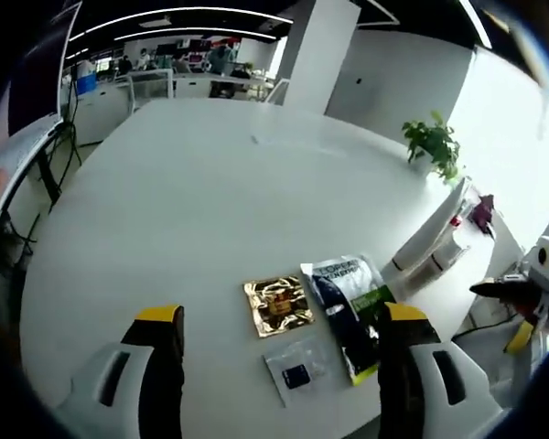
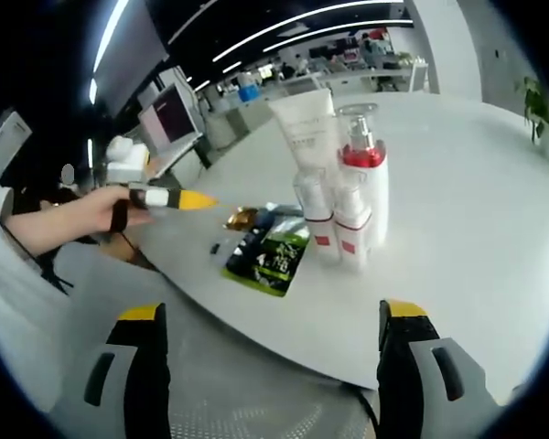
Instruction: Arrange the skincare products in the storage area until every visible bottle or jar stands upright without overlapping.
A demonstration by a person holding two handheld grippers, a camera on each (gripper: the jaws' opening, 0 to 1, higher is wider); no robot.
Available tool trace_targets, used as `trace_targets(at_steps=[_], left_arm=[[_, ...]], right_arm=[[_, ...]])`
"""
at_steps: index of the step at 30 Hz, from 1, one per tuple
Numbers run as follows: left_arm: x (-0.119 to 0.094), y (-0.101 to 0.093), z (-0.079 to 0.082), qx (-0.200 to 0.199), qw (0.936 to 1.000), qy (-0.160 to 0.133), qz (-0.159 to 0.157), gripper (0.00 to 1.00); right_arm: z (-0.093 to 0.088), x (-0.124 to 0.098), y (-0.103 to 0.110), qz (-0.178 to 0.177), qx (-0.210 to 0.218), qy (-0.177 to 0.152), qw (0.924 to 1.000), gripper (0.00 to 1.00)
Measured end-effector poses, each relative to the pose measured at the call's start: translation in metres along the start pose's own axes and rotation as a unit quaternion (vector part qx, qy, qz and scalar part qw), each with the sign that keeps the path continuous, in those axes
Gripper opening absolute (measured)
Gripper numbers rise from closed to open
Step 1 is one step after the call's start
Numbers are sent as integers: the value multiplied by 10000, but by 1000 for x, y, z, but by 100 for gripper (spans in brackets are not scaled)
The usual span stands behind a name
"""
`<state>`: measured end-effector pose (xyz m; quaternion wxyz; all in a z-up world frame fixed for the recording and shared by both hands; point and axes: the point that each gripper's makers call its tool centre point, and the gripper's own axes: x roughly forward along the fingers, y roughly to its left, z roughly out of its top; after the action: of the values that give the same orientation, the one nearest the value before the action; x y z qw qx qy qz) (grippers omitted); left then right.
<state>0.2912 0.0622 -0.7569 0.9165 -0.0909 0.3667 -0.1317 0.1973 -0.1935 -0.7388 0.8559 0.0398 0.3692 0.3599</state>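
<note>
- Here, in the left gripper view, the left gripper (image 1: 284,343) hangs over the white table (image 1: 183,201) with its jaws spread wide and nothing between them.
- On the table, three flat packets lie together: a gold sachet (image 1: 278,305), a dark-and-green pouch (image 1: 350,306) just beside it, and a small clear sachet (image 1: 296,370) nearest the jaws. A potted plant (image 1: 434,144) stands well beyond them.
- In the right gripper view, the right gripper (image 2: 273,357) is also wide open and empty, off the table edge.
- A cluster of bottles stands upright beside the dark-and-green pouch: a white tube (image 2: 308,130), a pump bottle (image 2: 363,178) with a red collar, and two small bottles (image 2: 334,219) in front, touching one another.
- The left gripper shows here too, a yellow-tipped jaw held in a person's hand (image 2: 96,212).
- The packets look light, soft and slippery; a pinch at an edge seems best. The bottles look stiff, top-heavy and likely to topple, so grip the body low.
</note>
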Motion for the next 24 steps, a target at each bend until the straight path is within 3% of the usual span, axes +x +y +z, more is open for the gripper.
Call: trace_targets(at_steps=[11,24], left_arm=[[-33,-16,-6,148,9984,-250,-480,94],[-62,-23,-15,249,9955,-579,-701,98]], right_arm=[[-1,-1,0,-15,-13,7,10000,96],[2,0,0,-3,9,-64,10000,97]])
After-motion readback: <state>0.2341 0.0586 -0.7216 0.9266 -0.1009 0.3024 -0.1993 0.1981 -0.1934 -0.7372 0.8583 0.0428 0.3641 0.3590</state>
